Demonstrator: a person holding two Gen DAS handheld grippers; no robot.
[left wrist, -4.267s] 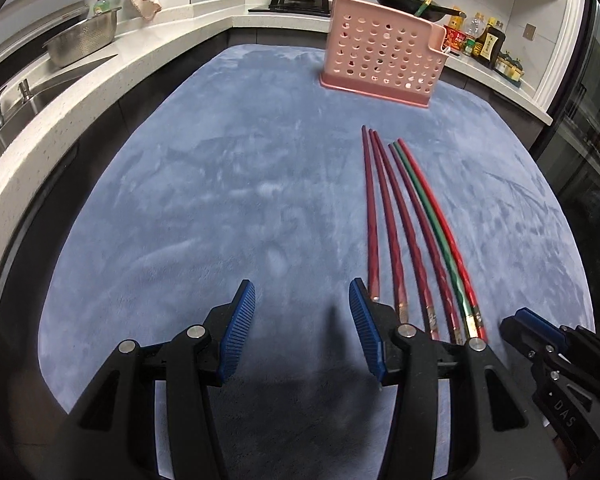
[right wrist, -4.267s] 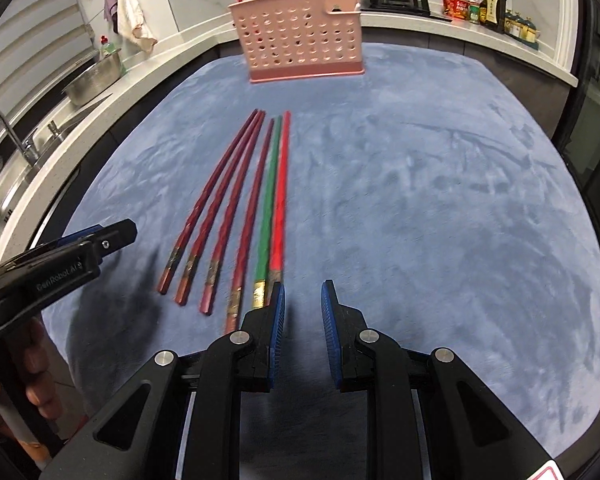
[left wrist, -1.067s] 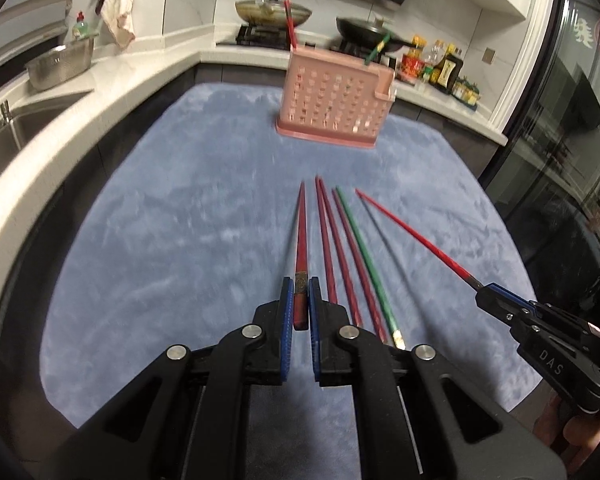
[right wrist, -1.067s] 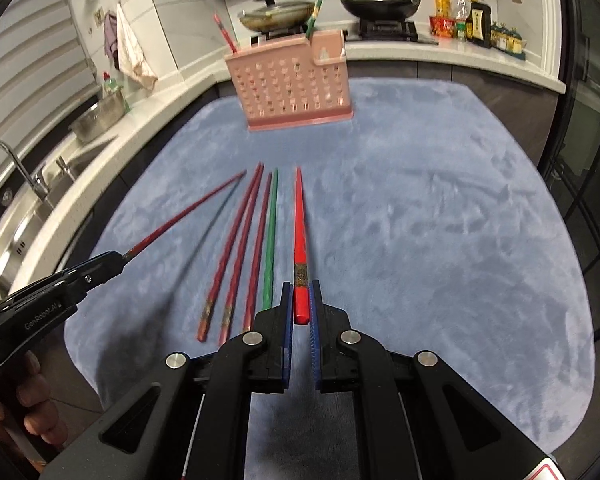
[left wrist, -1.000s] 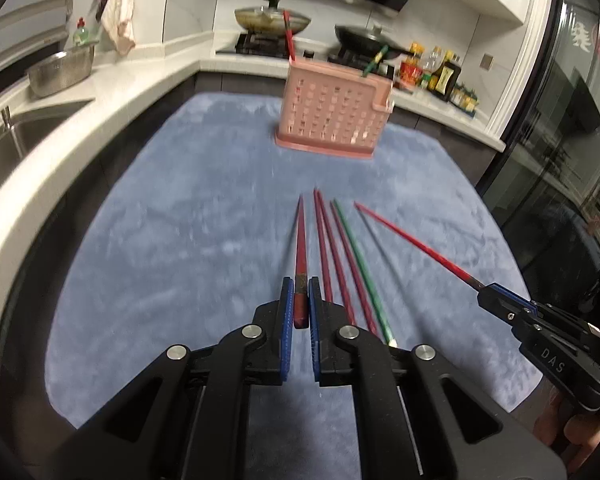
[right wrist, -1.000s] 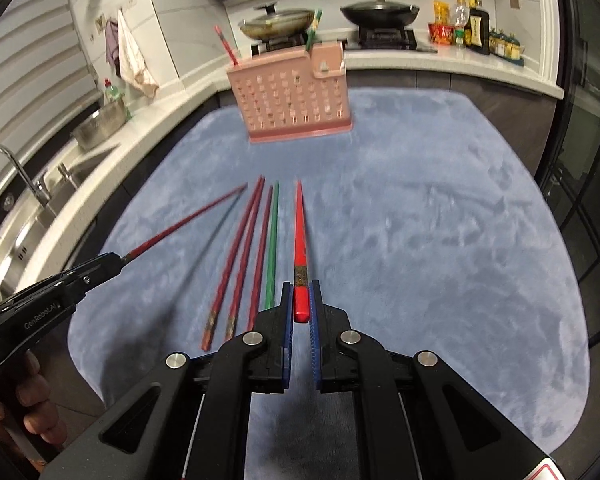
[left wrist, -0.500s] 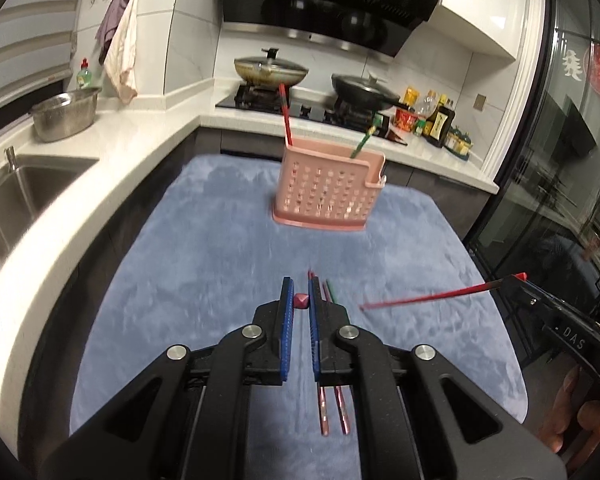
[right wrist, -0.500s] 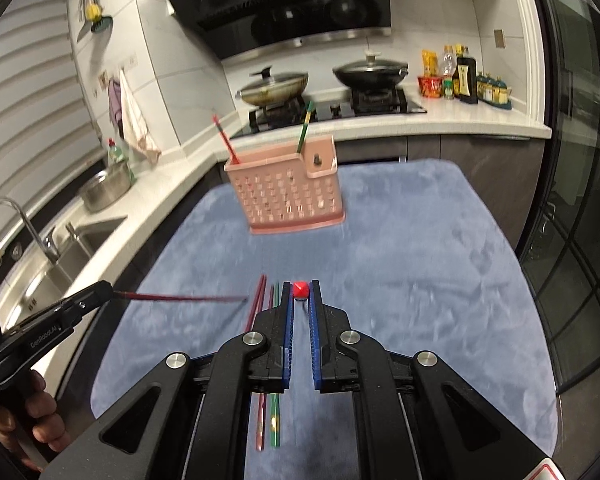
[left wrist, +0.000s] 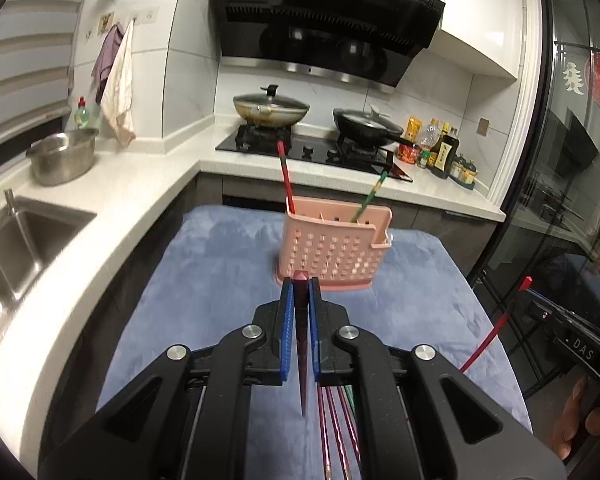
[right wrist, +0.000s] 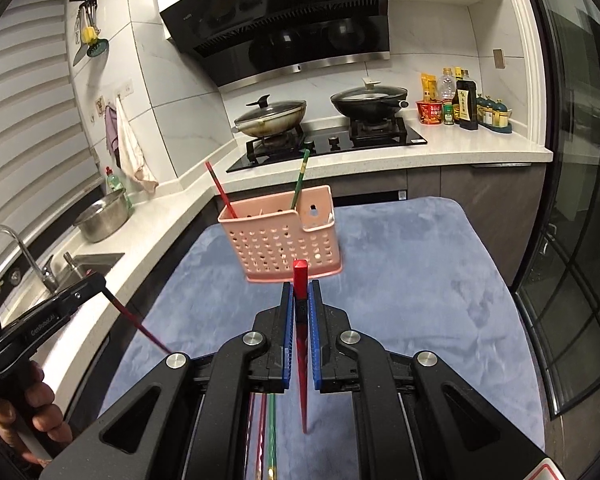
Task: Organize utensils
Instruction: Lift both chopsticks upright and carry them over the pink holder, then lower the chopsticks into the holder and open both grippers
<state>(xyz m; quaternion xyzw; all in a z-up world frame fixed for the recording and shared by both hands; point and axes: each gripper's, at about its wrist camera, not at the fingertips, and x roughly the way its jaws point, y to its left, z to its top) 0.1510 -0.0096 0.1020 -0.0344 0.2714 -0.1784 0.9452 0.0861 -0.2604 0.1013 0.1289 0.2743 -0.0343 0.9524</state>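
Observation:
My left gripper (left wrist: 300, 292) is shut on a dark red chopstick (left wrist: 301, 344), held upright with its point hanging down. My right gripper (right wrist: 300, 294) is shut on a bright red chopstick (right wrist: 301, 344), also upright, point down. Both are raised above the blue mat, short of the pink perforated basket (left wrist: 334, 254), which also shows in the right wrist view (right wrist: 282, 246). The basket holds one red chopstick (left wrist: 286, 176) and one green chopstick (left wrist: 370, 196). Several chopsticks (left wrist: 336, 424) lie on the mat below the grippers. The right gripper with its chopstick (left wrist: 496, 332) shows at the left view's right edge.
The blue mat (left wrist: 220, 280) covers the table. A white counter with a sink (left wrist: 16, 240) and a steel bowl (left wrist: 62, 156) runs along the left. A stove with two pans (right wrist: 320, 112) and bottles (right wrist: 460, 104) stands behind the basket. Glass doors are on the right.
Both grippers closed on a chopstick each, lifted them off the mat and tipped them from level to upright. Both have risen and the basket now looks nearer and lower.

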